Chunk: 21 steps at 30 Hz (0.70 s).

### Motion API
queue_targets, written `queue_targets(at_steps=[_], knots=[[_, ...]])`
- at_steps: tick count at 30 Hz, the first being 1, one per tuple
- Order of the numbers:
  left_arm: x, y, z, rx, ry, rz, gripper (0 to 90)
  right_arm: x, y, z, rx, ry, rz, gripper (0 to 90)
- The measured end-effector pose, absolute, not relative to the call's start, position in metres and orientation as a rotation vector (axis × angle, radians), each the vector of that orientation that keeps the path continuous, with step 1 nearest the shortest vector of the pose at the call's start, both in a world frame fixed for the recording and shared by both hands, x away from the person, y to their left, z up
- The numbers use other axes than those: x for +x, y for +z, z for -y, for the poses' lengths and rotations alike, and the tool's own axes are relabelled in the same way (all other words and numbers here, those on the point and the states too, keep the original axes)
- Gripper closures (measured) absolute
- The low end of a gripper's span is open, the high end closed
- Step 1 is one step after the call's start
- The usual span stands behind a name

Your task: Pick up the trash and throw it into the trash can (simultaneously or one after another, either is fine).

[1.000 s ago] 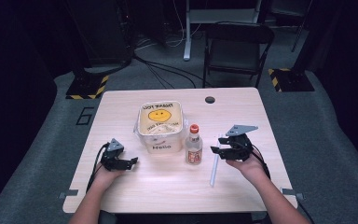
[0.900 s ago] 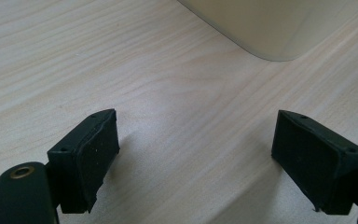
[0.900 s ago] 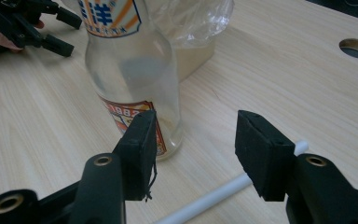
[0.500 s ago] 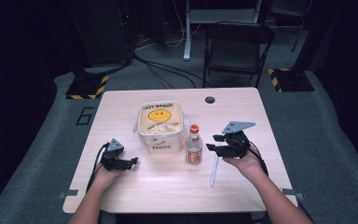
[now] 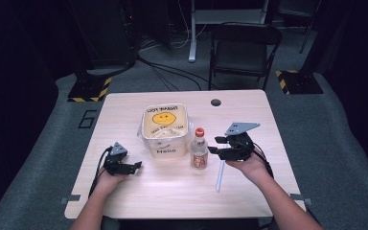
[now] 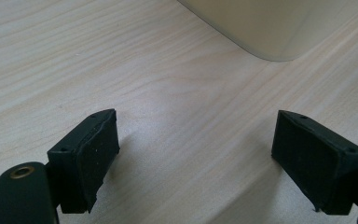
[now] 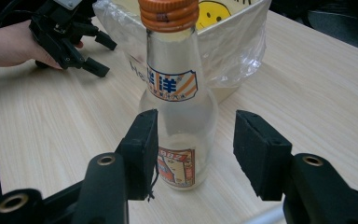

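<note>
Bottle point(image 7: 179, 100) stands upright, orange cap up, before the right gripper point(image 7: 193, 149).

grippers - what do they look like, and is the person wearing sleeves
Both are black, each with two blocky jaws faced with dark pads. The right gripper carries a grey three-cornered plate on top; the left gripper has a smaller grey piece and a black cable. Forearms are bare, no sleeves.

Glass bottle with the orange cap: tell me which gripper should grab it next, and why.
Right. The right gripper is open with its jaws either side of the glass bottle. The left gripper rests open near the table edge, beyond the tub.
</note>
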<state>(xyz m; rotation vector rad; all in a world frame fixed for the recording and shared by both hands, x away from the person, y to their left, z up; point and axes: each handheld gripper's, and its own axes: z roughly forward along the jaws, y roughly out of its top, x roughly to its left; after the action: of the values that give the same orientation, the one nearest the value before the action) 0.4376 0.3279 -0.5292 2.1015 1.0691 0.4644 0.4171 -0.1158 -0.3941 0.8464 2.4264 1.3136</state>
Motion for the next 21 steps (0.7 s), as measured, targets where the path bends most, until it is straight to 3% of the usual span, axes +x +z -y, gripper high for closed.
queue_targets(at_steps=[21], knots=[[0.438,-0.529,-0.328,2.103,0.463,-1.069,14.6,0.421,-0.383,0.101,0.817,1.335,-2.437,48.7]])
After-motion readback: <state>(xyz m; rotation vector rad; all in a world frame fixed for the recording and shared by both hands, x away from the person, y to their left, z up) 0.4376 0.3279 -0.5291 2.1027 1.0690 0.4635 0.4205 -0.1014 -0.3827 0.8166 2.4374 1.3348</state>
